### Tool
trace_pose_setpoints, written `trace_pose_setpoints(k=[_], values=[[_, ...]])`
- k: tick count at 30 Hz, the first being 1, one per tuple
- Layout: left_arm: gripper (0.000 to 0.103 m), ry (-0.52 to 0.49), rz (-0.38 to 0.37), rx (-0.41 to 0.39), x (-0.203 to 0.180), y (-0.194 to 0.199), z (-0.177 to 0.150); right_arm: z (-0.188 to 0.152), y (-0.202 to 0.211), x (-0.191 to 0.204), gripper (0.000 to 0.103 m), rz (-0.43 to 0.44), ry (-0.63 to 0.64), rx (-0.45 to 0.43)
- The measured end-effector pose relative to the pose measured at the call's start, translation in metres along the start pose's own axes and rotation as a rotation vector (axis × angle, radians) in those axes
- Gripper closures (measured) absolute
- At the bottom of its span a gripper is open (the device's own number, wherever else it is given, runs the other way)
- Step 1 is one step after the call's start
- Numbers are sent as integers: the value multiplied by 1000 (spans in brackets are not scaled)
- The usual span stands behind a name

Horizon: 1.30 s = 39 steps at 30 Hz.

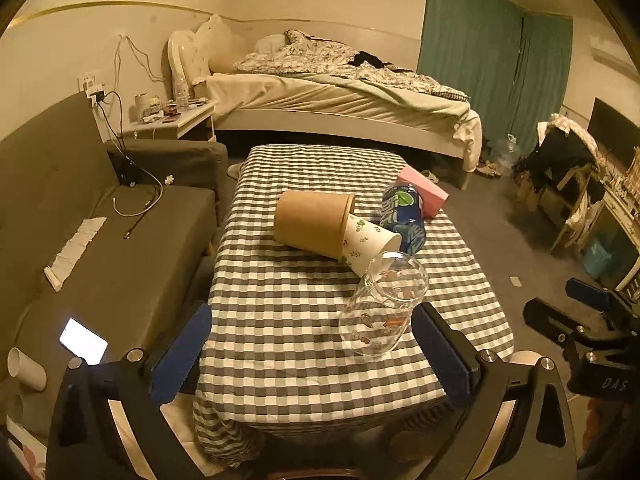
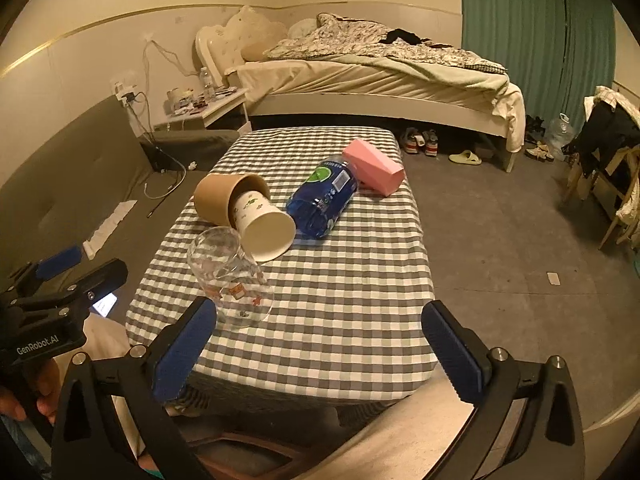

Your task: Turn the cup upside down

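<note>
A clear glass cup (image 1: 380, 308) with small printed figures stands tilted on the checkered table (image 1: 280, 320), leaning against a white paper cup (image 1: 370, 242). It also shows in the right wrist view (image 2: 232, 276). My left gripper (image 1: 316, 354) is open and empty, its right pad close beside the glass. My right gripper (image 2: 320, 350) is open and empty, near the table's front edge, its left pad close to the glass base. Each gripper shows in the other's view: the right one (image 1: 576, 312), the left one (image 2: 68, 272).
A white paper cup (image 2: 264, 228) lies on its side, nested in a brown paper cup (image 2: 224, 196). A blue bottle (image 2: 324, 196) and a pink box (image 2: 374, 166) lie beyond. A grey sofa (image 1: 80, 220) with a lit phone (image 1: 83, 340) stands left; a bed (image 1: 340, 92) behind.
</note>
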<state>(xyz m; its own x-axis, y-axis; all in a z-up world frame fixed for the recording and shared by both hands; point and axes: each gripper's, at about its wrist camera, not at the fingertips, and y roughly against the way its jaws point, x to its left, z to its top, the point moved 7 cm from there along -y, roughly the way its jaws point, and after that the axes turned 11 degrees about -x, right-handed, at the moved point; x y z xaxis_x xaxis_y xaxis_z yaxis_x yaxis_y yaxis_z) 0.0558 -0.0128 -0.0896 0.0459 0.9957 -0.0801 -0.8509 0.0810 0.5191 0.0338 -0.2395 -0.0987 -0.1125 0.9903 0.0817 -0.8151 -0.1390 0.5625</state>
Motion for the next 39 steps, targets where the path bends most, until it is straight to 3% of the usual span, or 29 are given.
trace_pose_setpoints(k=[39], values=[[0,20,26,26,7,-3,-3,-5,-6,-2,0,-30,9,26]])
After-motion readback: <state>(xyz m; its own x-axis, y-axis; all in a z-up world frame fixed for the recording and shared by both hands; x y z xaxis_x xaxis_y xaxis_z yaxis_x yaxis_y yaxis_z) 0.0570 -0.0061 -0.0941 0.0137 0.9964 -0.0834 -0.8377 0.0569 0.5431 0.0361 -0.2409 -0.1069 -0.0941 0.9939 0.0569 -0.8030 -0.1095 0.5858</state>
